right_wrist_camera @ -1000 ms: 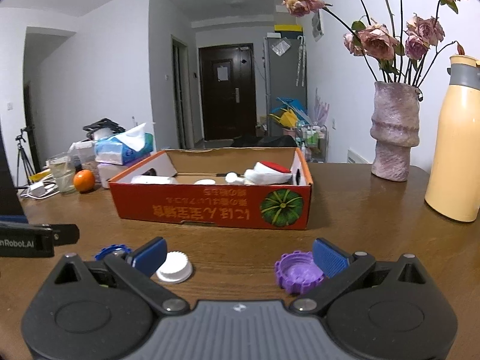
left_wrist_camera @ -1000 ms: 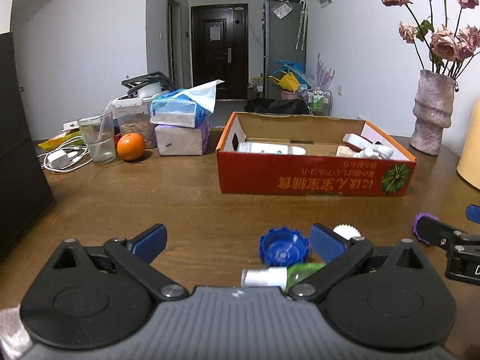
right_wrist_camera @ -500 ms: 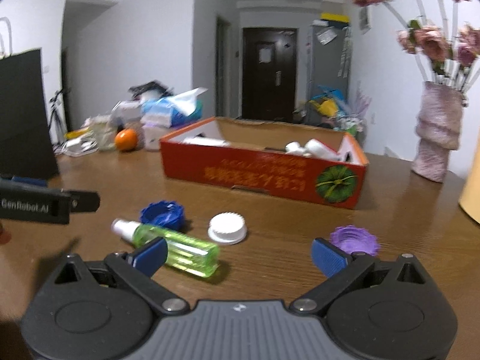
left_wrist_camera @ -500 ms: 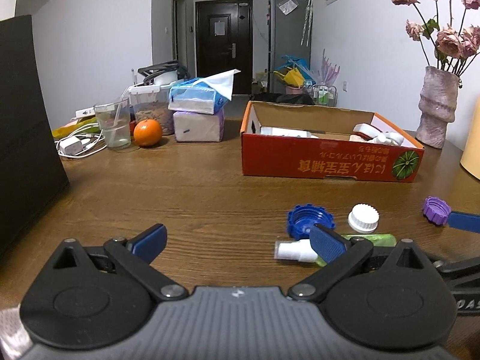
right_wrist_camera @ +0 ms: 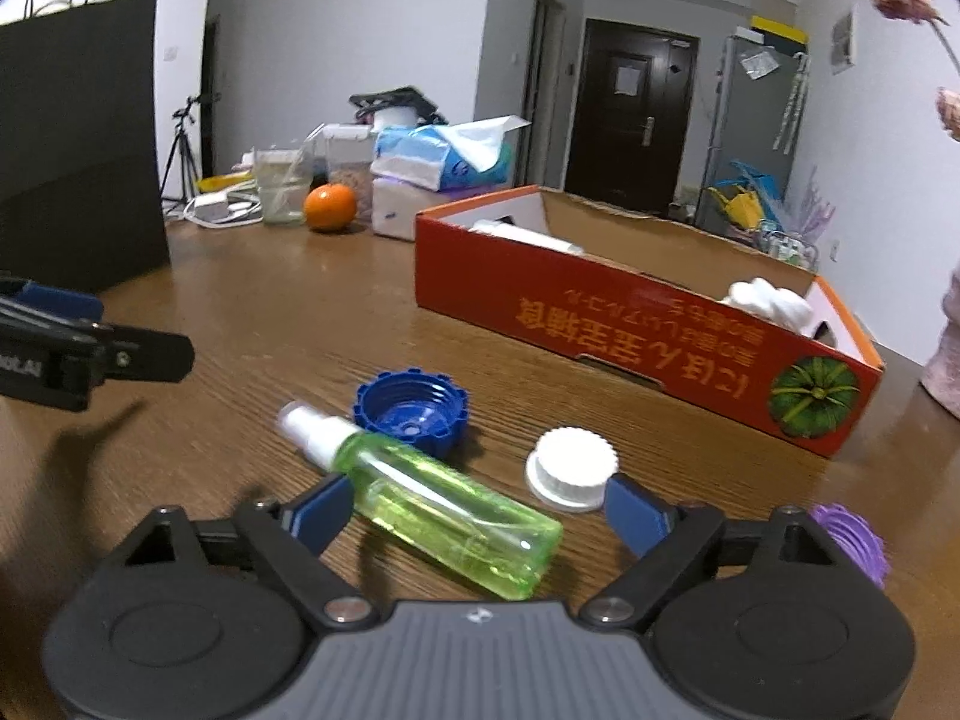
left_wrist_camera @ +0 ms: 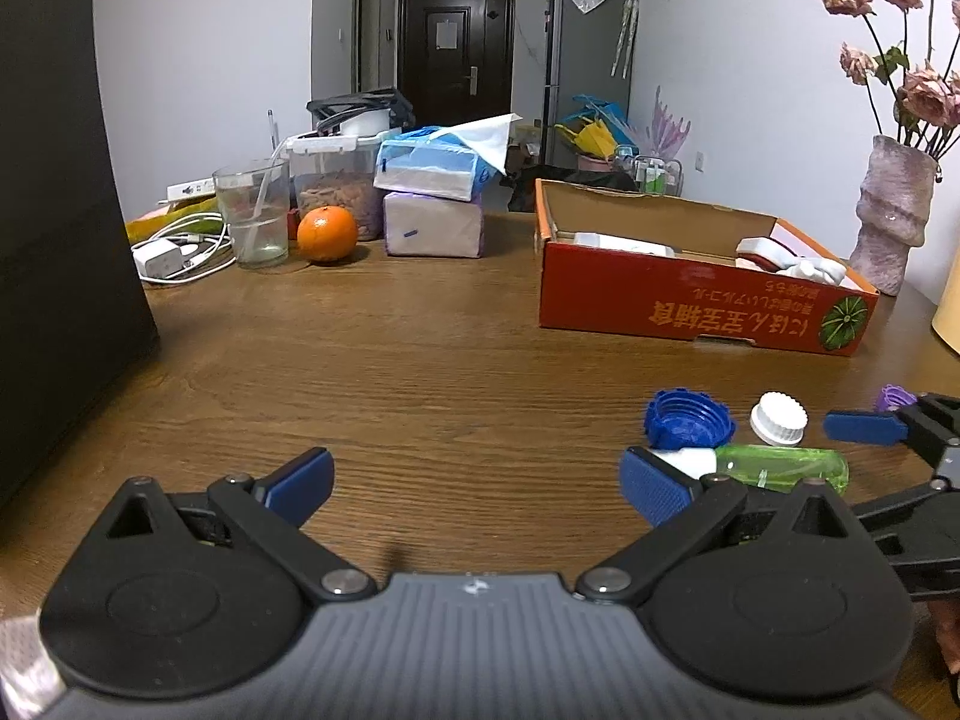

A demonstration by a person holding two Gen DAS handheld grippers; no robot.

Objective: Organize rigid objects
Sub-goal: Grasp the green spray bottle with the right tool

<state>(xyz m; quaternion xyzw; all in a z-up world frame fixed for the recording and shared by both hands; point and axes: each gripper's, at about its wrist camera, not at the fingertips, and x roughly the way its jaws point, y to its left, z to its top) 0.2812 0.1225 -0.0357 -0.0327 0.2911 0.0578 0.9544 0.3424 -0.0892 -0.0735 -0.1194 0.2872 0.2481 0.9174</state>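
The right gripper [right_wrist_camera: 474, 516] has its fingers spread wide around the green spray bottle [right_wrist_camera: 420, 498], which lies on the table [right_wrist_camera: 288, 300] untouched. The blue cap [right_wrist_camera: 411, 411] and white cap [right_wrist_camera: 573, 468] sit just beyond, the purple cap [right_wrist_camera: 852, 540] right. The left gripper [left_wrist_camera: 474, 480] is also spread, empty. The orange box [right_wrist_camera: 630, 324] stands farther off.

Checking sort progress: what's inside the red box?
In the red box: a long white item at one end, white pieces at the other. Front wall hides the floor.
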